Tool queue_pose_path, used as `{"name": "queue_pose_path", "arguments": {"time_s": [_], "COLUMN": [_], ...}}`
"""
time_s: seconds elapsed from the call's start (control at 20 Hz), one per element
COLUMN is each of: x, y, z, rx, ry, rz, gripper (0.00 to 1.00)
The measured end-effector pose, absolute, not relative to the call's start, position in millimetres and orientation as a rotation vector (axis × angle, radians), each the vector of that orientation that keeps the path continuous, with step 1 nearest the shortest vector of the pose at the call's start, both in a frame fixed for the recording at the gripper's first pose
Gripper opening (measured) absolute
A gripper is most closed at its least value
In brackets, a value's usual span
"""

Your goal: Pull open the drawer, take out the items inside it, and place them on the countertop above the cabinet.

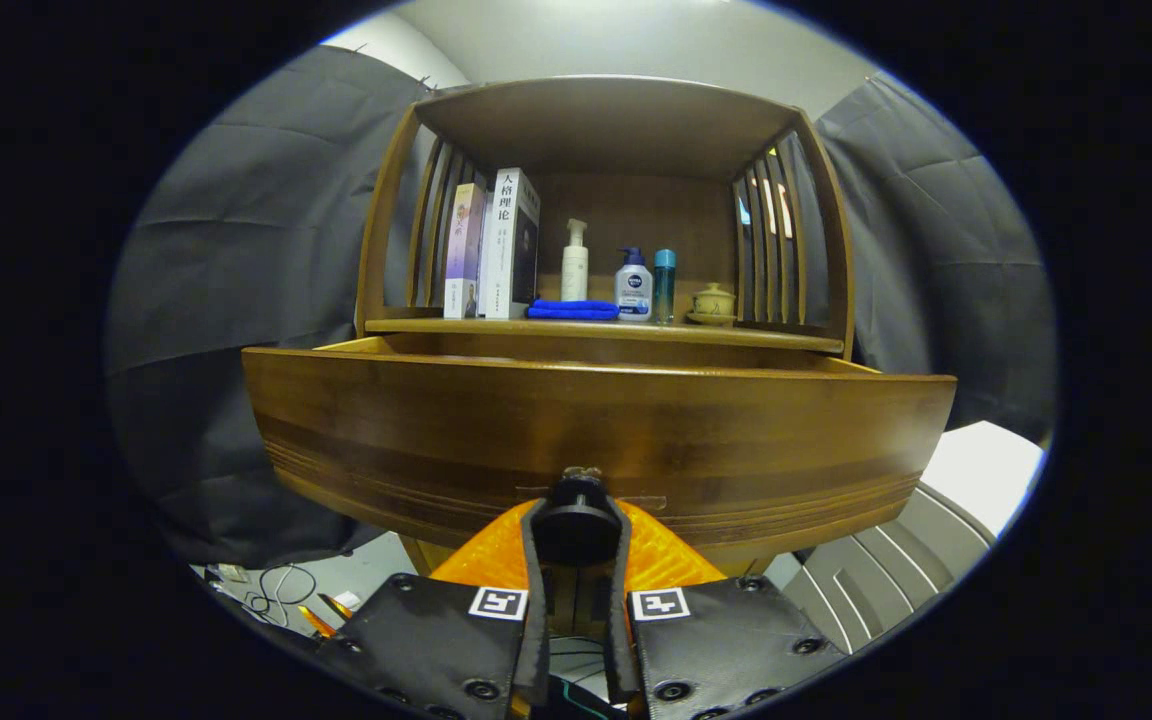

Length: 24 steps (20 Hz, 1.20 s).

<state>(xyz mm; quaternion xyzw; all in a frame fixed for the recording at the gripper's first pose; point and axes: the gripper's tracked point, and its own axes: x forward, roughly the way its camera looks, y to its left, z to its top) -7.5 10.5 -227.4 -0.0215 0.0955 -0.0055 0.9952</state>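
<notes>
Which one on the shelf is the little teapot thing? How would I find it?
Start at the wooden cabinet and look at the countertop above the pulled-out drawer, whose black knob the gripper is shut on. Follow the row of bottles to its far end, past the teal bottle. There sits the lidded cup: short, round and yellowish, unlike the tall bottles.

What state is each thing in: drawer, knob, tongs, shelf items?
Drawer: pulled out, inside hidden.
Knob: clamped between the fingers.
Tongs: shut on knob.
Books: upright.
Cloth: folded flat on countertop.
Bottles: upright, capped.
Lidded cup: lid on.
</notes>
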Motion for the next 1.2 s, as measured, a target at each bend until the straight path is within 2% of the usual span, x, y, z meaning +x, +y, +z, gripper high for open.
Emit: {"name": "queue_pose_path", "arguments": {"time_s": [0.8, 0.95, 1.2], "x": [-48, -49, -61], "y": [20, 23, 20], "z": [-232, -230, -203], "rx": [-0.068, -0.072, -0.077], "ry": [0.233, 0.230, 0.163], "rz": [0.057, 0.070, 0.092], "gripper": [0.24, 0.35, 0.64]}}
